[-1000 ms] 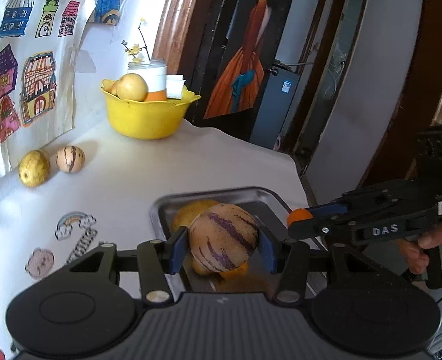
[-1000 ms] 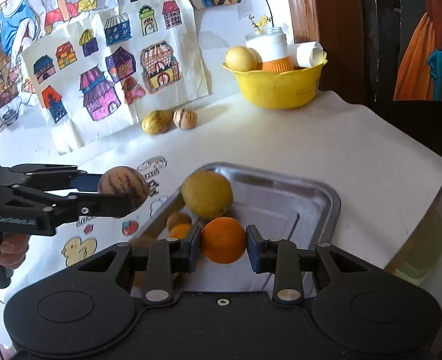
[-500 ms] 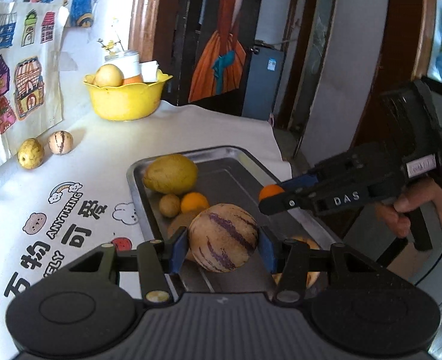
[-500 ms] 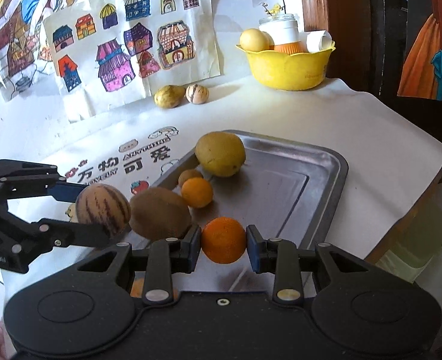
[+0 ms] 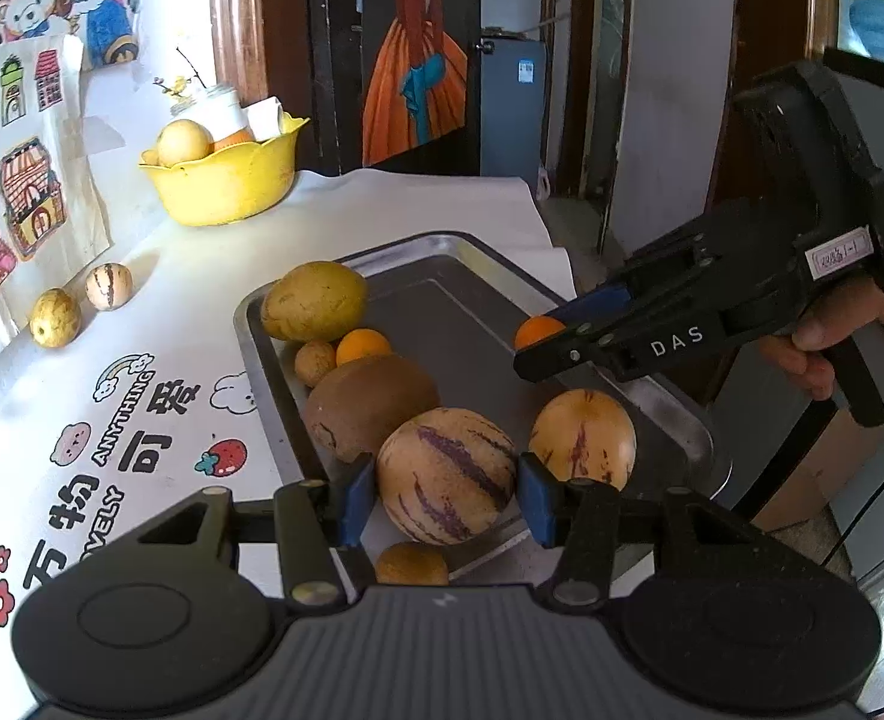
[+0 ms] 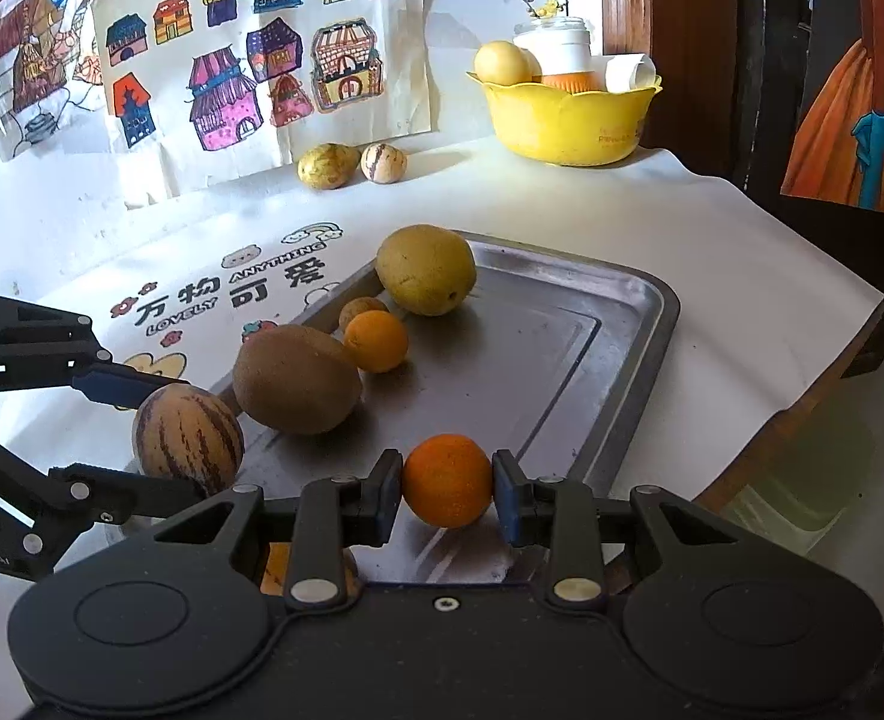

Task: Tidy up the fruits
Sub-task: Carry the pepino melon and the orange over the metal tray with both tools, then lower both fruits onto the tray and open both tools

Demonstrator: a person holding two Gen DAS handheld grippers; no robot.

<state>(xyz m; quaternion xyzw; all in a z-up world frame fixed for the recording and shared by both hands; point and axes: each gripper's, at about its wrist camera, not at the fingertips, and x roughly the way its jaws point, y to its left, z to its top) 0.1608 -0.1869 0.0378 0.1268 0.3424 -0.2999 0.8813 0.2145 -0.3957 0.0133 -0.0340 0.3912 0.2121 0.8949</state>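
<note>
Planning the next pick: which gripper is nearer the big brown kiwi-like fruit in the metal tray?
Left. The left gripper, shut on a striped melon, hangs right beside the brown fruit; the right gripper, holding an orange, sits farther across the tray.

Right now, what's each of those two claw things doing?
Left gripper: closed on a round, purple-striped cream melon.
Right gripper: closed on a small round orange.

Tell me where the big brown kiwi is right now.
The brown kiwi lies on the metal tray along its left edge in the right wrist view, between the small orange behind it and the striped melon held in the left tongs.
</note>
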